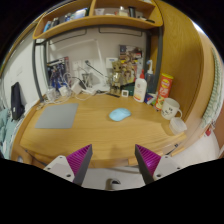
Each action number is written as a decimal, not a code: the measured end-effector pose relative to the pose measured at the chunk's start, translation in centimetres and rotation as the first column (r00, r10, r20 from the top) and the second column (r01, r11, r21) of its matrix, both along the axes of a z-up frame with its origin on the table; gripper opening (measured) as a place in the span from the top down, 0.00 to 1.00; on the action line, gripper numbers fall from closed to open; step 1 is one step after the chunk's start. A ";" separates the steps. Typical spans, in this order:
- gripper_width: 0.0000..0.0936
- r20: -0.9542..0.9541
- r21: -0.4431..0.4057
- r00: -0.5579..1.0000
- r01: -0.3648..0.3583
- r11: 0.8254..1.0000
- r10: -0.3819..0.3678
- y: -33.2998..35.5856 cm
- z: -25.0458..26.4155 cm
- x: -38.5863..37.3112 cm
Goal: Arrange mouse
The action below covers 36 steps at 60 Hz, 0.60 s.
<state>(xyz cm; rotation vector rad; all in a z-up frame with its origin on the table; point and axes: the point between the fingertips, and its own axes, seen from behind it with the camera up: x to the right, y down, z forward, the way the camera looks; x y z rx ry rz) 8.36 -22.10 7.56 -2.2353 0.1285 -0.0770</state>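
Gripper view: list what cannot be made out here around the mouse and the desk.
- Mouse: too small in the gripper view to show its buttons or which way it faces.
- Bottles and jars at the desk's back: labels too small to read.
- Desk: its near edge is hidden behind the open gripper.
- Shelf contents: blurred and too small to name.

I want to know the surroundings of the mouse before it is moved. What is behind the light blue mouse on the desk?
Behind the mouse stand a white bottle and an orange canister, with clutter at the wall. What the bottle and canister cover stays hidden.
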 end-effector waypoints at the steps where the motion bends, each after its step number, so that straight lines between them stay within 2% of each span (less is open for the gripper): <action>1: 0.08 -0.001 -0.003 1.000 0.005 1.000 -0.005 0.5 -0.5 0.6; 13: 0.09 -0.022 -0.056 0.999 0.030 0.998 -0.031 6.7 -4.7 4.1; 36: 0.08 -0.084 -0.163 0.996 -0.054 0.985 0.041 20.0 -8.9 4.0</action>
